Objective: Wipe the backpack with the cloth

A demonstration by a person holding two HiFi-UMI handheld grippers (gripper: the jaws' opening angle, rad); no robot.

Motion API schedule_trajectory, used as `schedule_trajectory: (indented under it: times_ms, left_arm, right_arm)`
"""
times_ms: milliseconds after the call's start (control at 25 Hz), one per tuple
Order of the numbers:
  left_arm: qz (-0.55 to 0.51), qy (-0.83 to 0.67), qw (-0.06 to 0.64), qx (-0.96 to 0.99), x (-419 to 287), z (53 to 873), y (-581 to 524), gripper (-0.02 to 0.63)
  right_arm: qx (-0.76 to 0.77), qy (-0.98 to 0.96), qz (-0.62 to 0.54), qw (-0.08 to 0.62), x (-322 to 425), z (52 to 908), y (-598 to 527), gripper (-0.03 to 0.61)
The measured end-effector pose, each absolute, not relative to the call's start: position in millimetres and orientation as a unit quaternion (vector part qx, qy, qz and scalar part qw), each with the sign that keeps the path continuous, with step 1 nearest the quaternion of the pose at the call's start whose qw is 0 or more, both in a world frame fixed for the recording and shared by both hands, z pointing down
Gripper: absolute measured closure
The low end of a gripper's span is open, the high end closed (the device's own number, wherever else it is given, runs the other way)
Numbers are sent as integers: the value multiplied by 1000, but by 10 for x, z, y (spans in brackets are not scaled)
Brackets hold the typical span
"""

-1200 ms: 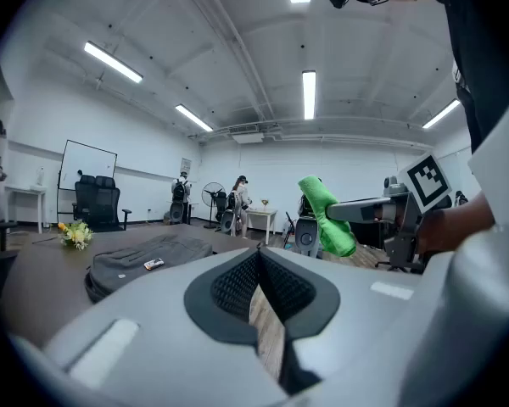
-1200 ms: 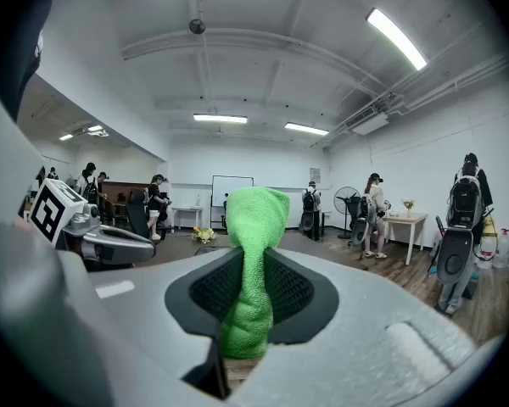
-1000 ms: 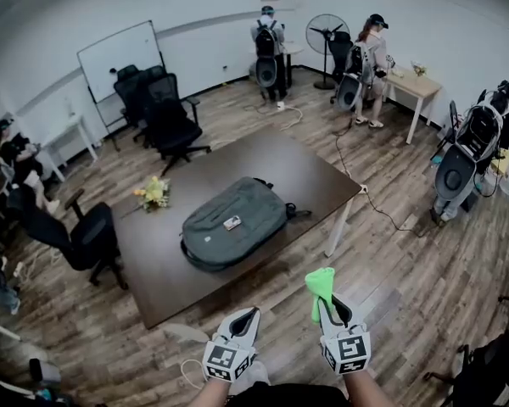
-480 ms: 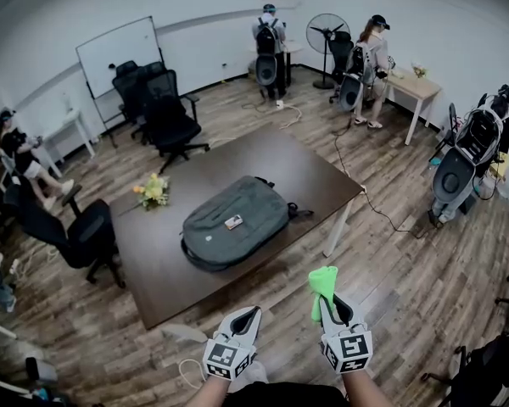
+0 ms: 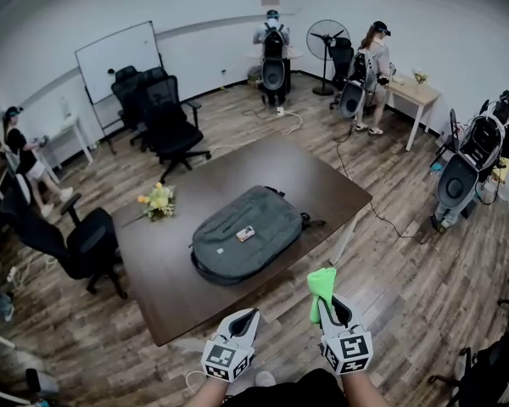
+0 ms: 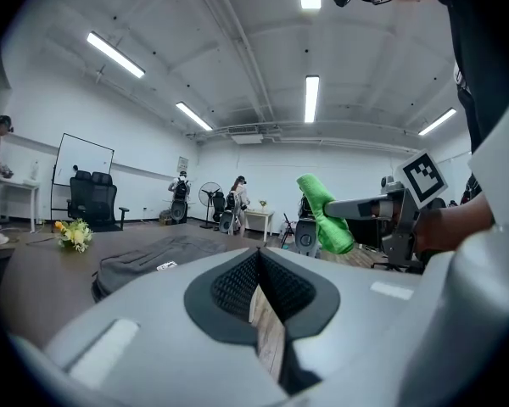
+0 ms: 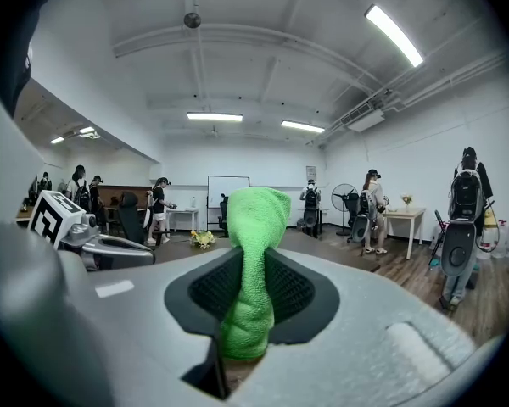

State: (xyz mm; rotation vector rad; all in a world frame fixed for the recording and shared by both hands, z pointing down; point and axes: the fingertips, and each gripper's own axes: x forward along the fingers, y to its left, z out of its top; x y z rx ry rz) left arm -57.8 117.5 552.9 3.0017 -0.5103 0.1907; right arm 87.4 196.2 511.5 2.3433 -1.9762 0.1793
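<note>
Nearest: your left gripper (image 6: pixel 259 265) has its jaws drawn together at the tips with nothing between them. Your right gripper (image 5: pixel 332 312) is clamped on the green cloth (image 5: pixel 321 285), which stands up out of the jaws as a bunched roll. Both hang low in front of you, off the near edge of the table (image 5: pixel 178 287).

Change over the last second: the table and the backpack (image 5: pixel 248 234) now fill more of the head view and sit lower in it. The two grippers keep the same pose and grip. Reading: you have stepped closer, and this is still the approach. The cloth is well apart from the backpack, so no wiping has begun.

The backpack lies flat near the middle of the table, a small tag (image 5: pixel 245 233) on its upper face.

Counts:
- Cloth: one.
- Backpack: one.
- Dark table: one.
- Bunch of flowers (image 5: pixel 157 200): one, on the table's left part.
- Black office chairs: at least three; the far cluster is too crowded to separate.
- Whiteboard (image 5: pixel 119 58): one.
- Fan (image 5: pixel 327 32): one.
- Other people standing along the walls: four.
</note>
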Motion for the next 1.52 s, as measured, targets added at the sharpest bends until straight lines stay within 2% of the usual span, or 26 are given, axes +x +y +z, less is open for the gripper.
schedule_trajectory:
  times_ms: [520,1160,1520]
  left_arm:
    - [74,-188,65,977,-285,5659,581,595]
    - [68,-232,53,969,761,5508,-294,595]
    - [68,-275,70,957,841,5540,-498,595]
  right_arm:
    - [740,-667,69,47,1179,5200,1276,499]
    - [705,-704,63,54,2308,5173,289,499]
    - [674,-735,60,49,2483,5167,-69,497]
